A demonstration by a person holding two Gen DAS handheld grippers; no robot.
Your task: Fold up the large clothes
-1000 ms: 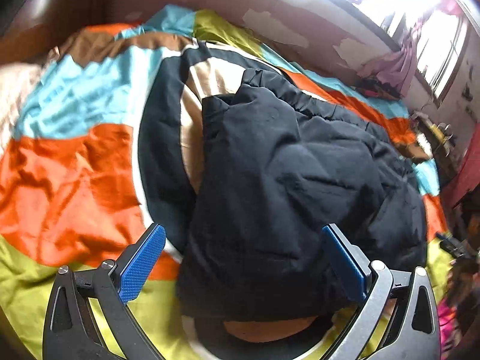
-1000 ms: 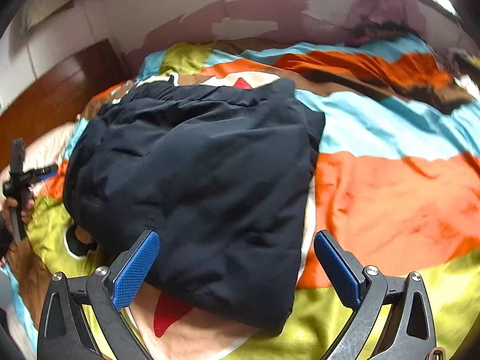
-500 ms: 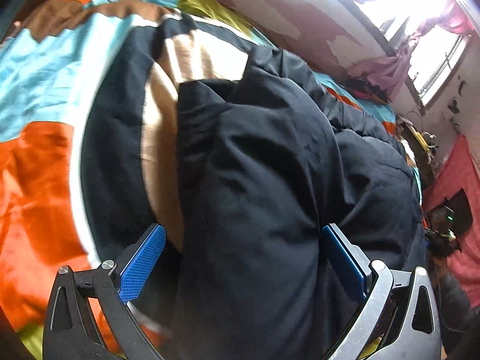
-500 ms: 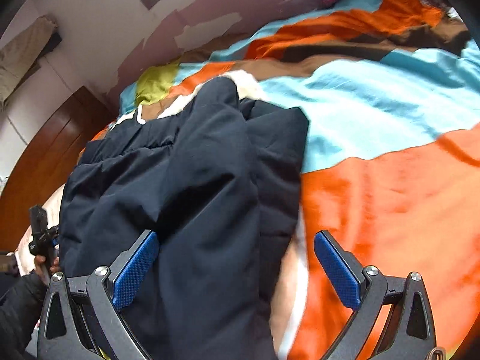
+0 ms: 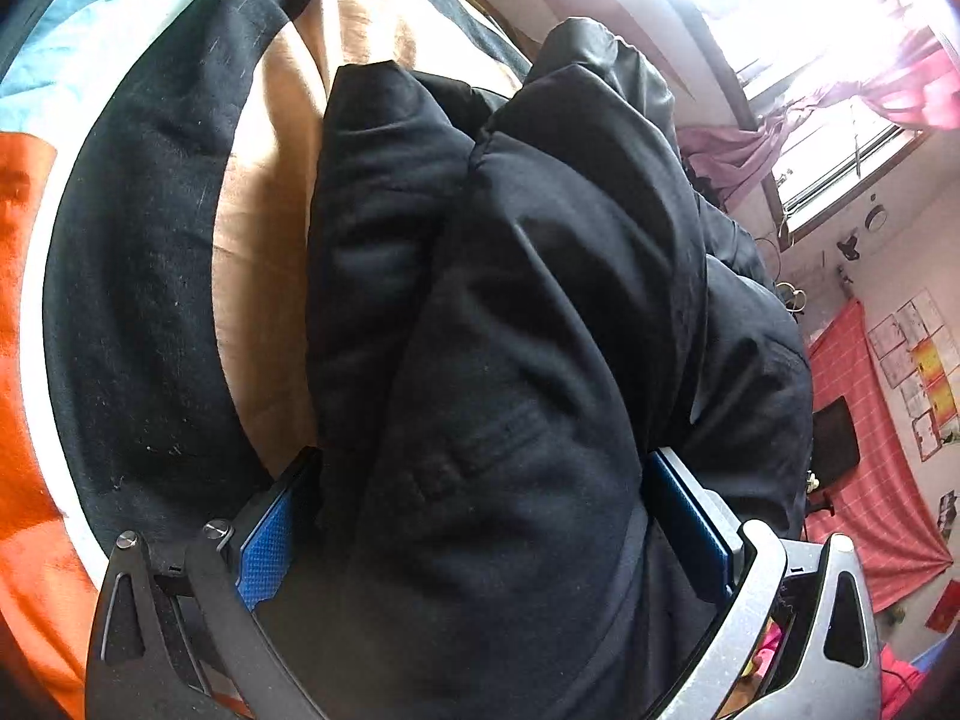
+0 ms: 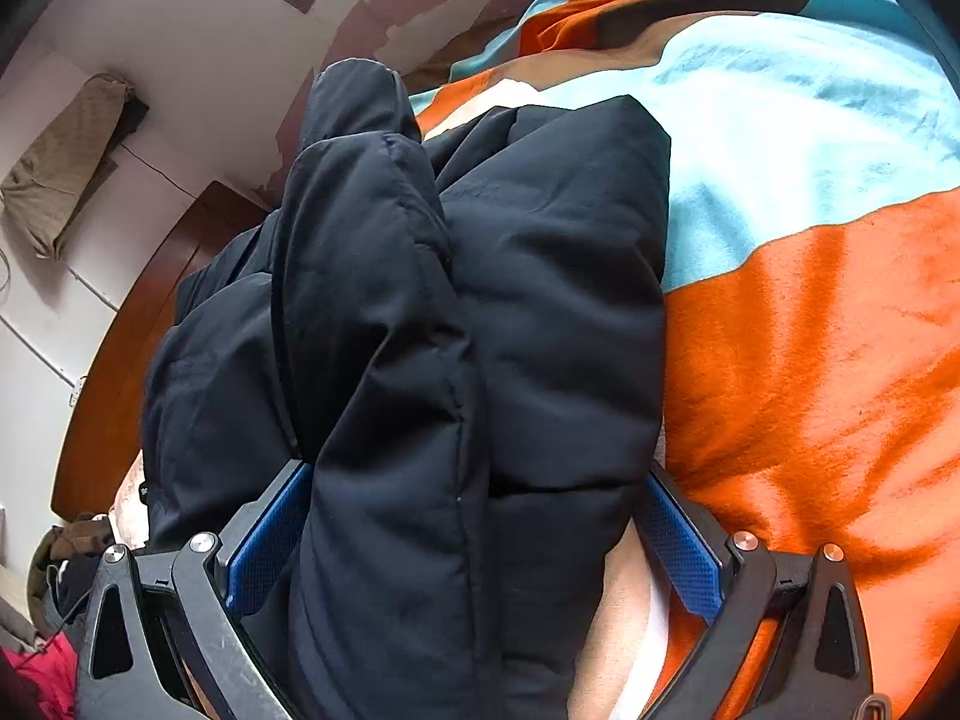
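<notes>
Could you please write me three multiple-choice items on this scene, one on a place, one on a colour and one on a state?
1. Where does the jacket lie?
A. on a bed with a patterned bedspread
B. on a wooden floor
C. on a chair

2. What colour are the pads on the tool fingers?
A. red
B. blue
C. green

3. How do the two tools stand to the jacket?
A. both hang clear above it
B. only the left one straddles it
C. each has a thick fold of it between its fingers

Answers: 1 A, the bedspread in orange and light blue lies beside and under it. 2 B, blue pads show in both wrist views. 3 C, dark fabric fills the gap of the left tool and of the right tool.
</notes>
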